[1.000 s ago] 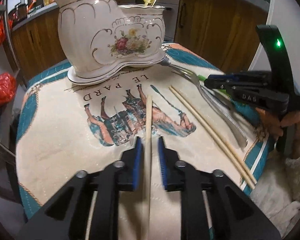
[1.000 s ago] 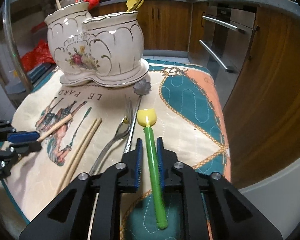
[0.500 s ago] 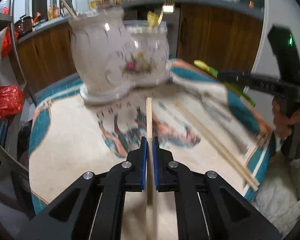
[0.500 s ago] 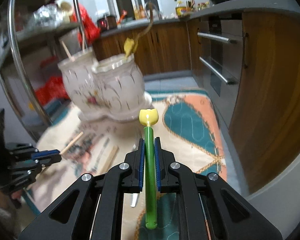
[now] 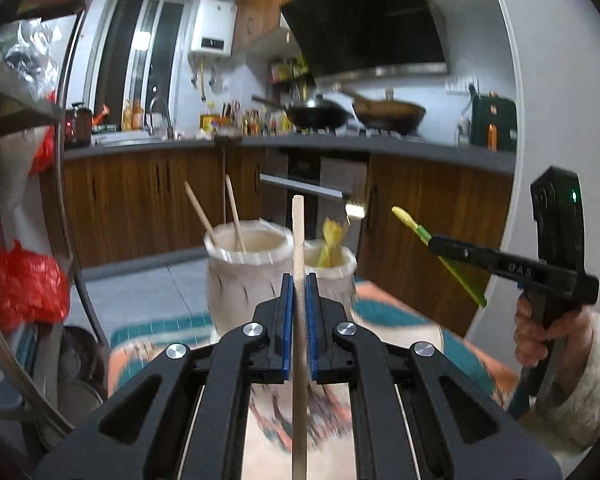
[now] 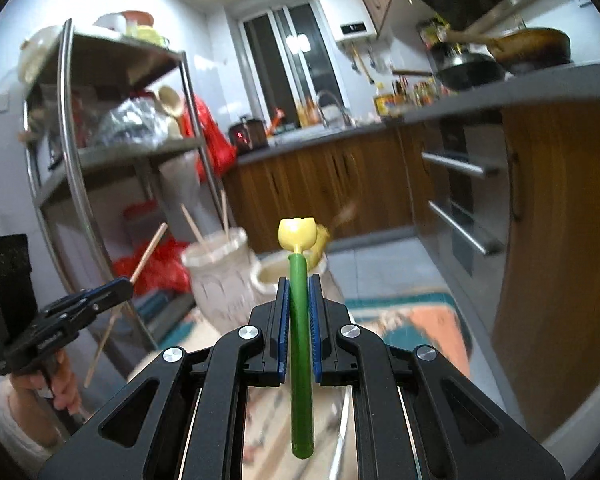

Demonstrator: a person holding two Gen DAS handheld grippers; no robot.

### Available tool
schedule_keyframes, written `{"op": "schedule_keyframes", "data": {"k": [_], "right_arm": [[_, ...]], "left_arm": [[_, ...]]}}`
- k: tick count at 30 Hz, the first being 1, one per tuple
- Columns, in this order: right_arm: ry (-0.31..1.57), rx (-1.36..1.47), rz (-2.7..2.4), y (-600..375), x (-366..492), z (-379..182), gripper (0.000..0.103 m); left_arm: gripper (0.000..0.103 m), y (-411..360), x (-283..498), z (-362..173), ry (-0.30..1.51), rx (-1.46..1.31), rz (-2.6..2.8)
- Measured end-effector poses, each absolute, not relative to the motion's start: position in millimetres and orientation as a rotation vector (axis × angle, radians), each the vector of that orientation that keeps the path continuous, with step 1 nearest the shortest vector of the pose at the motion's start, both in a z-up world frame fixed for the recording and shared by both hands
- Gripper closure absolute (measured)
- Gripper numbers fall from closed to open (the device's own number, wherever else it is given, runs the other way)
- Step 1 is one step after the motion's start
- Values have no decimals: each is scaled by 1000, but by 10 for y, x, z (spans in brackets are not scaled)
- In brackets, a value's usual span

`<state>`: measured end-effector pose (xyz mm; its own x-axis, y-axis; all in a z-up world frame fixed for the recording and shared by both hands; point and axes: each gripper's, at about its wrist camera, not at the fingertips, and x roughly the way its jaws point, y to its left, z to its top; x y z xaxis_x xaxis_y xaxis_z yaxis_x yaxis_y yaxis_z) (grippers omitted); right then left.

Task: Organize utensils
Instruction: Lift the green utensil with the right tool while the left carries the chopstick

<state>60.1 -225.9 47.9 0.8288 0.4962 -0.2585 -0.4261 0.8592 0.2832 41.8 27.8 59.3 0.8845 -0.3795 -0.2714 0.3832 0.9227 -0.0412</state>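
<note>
both lifted off the cloth, left hand-held gripper [image 5: 299, 300] clamps a chopstick [image 5: 298, 240], right hand-held gripper [image 6: 299, 304] a green tulip pick [image 6: 300, 320].

Behind the worktop [image 5: 260, 145], a white water heater [image 5: 213, 26] hangs on the wall. Two woks [image 5: 388, 114] sit on it under the dark range hood [image 5: 364, 20]. A red bag [image 5: 20, 284] lies lower left.

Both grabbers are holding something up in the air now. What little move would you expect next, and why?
Probably the left gripper carries its chopstick forward and tips it into the taller compartment of the ceramic holder, where two chopsticks already stand. The right gripper grips the green tulip-topped utensil, likely bound for the shorter compartment.
</note>
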Motion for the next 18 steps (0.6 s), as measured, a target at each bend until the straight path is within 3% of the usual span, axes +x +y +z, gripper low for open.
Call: {"op": "schedule_keyframes", "data": {"k": [8, 18], "right_arm": [[287, 322, 563, -2050, 1145, 718, 93], [286, 383, 527, -1881, 1702, 654, 93]], "left_arm": [[97, 455, 911, 1147, 168, -115, -416], [97, 199, 1552, 1221, 107, -107, -386]]}}
